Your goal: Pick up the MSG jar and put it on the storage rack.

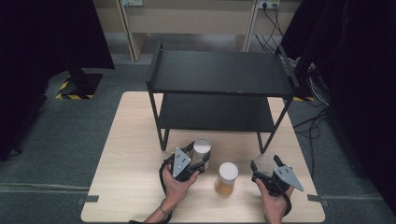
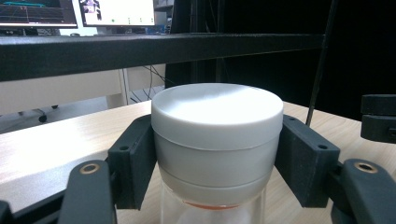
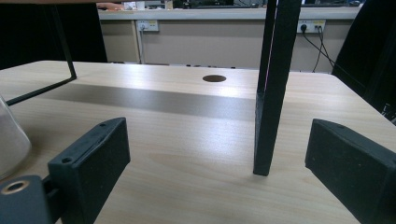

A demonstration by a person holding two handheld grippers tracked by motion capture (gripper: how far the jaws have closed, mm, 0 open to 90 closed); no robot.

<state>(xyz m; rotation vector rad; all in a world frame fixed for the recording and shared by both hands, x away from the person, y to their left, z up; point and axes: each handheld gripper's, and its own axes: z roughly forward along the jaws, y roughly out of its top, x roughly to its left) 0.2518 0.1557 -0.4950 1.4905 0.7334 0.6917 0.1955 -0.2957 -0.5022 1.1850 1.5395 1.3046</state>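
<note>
The left tongs (image 1: 201,164) grip one white-lidded jar (image 1: 201,148) near the shelf rack (image 1: 219,74). A second jar (image 1: 227,177) stands just right on the table (image 1: 126,140). The right tongs (image 1: 267,164) are open, empty. No labels are readable.

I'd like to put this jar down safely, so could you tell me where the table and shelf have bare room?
Both tiers of the black shelf look bare. The table is open left of the shelf's leg and left gripper. It is crowded in front: the held jar, the second jar and the right gripper sit close together.
</note>
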